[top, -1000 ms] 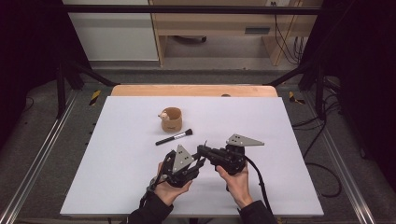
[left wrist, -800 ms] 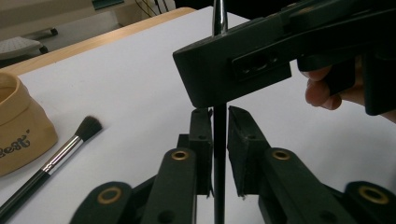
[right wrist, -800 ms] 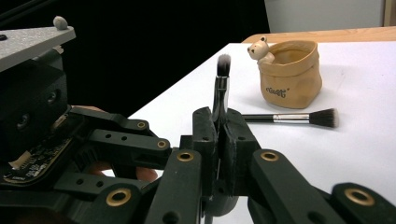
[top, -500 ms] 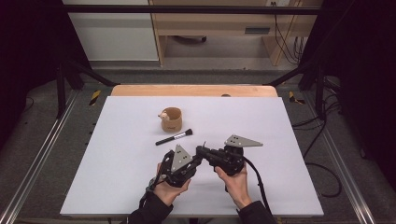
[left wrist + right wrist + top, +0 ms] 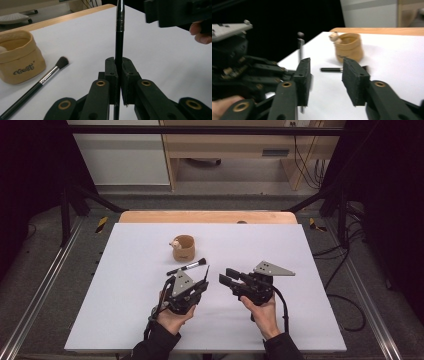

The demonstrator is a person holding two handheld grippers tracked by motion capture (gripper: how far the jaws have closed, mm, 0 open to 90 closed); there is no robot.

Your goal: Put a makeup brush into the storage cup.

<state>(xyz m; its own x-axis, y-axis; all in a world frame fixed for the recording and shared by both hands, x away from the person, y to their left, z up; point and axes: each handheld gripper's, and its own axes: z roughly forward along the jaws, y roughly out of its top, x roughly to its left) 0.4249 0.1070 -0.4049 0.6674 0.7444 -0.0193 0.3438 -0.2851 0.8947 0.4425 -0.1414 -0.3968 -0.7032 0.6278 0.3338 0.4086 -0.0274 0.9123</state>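
Note:
A thin black stick stands between the pads of my left gripper, which is shut on it. In the high view the left gripper sits at the table's near middle with the stick pointing away from the person. My right gripper is just to its right, jaws aimed left. Its jaws have just been opening. In the right gripper view the pads stand apart with nothing between them. There the stick rises just outside the left pad.
A tan fabric pouch with a small figure at its rim stands behind the grippers. A black makeup brush lies on the white table in front of the pouch. Metal rails run along both table sides.
The right gripper's jaws have opened off the stick, and that gripper has drawn slightly to the right. The left gripper has closed on the stick and keeps it.

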